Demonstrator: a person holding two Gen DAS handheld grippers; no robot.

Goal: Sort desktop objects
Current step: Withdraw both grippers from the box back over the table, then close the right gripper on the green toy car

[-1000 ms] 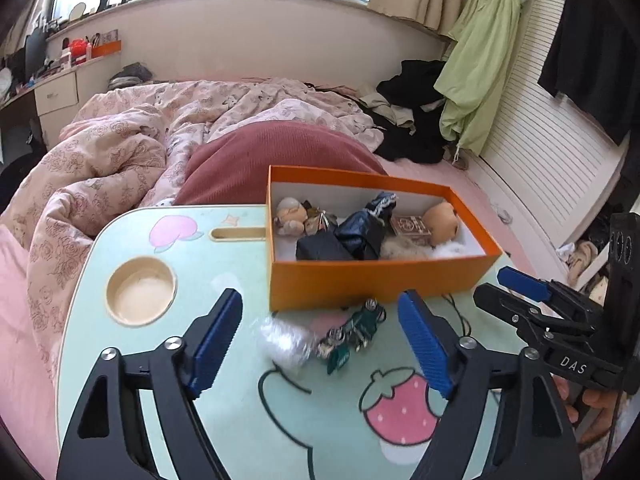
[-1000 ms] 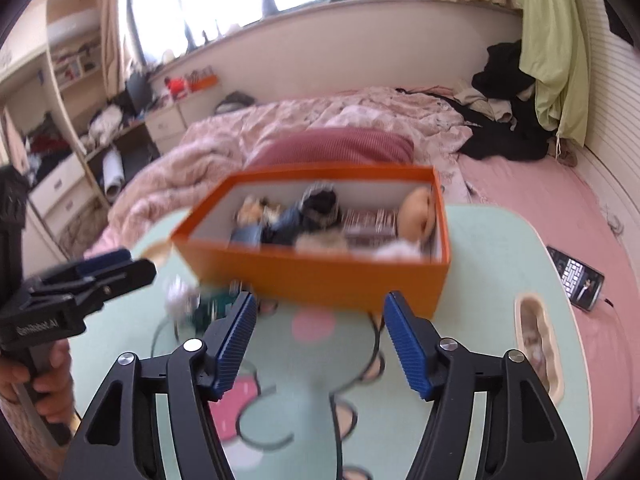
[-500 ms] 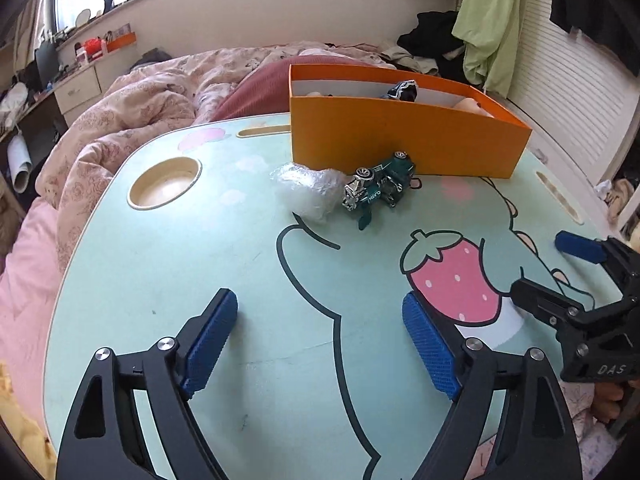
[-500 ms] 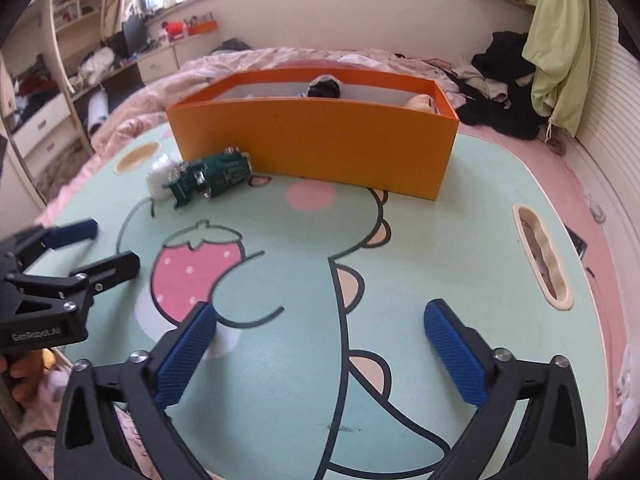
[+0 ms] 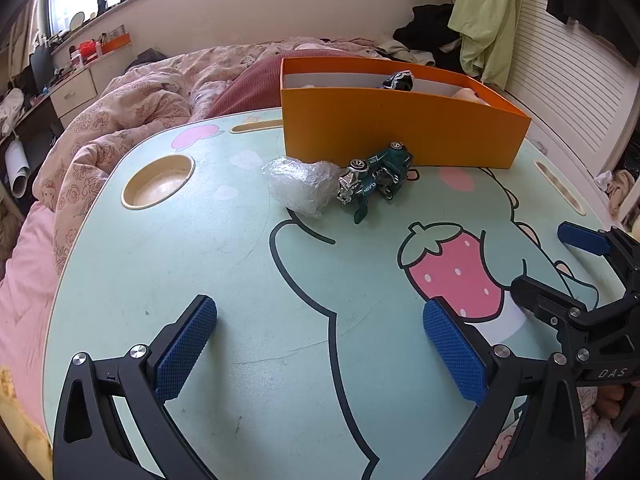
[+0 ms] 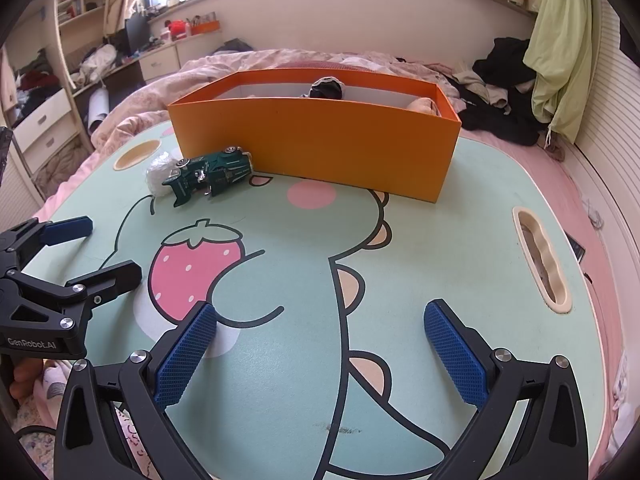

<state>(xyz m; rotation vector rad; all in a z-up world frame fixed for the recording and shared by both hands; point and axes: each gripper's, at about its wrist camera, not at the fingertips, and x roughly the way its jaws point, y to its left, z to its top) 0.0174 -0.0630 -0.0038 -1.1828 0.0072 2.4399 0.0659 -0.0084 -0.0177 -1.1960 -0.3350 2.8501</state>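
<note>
An orange box (image 5: 400, 128) with several small items inside stands at the far side of the mint cartoon table (image 5: 240, 280); it also shows in the right wrist view (image 6: 320, 140). A green toy car (image 5: 374, 180) lies on its side in front of the box, touching a crumpled clear plastic wrap (image 5: 304, 186). The car (image 6: 210, 172) and wrap (image 6: 158, 170) show in the right wrist view too. My left gripper (image 5: 320, 348) is open and empty, low over the near table edge. My right gripper (image 6: 320, 348) is open and empty, beside it on the right.
The table has a round cup recess (image 5: 158, 182) at far left and a slot (image 6: 542, 264) at right. The table sits on a bed with pink quilts (image 5: 100, 132). Drawers and shelves (image 6: 44, 120) stand at left.
Both grippers have pulled back from the orange box and dropped low toward the near table edge. The box, car and wrap have not moved on the table.
</note>
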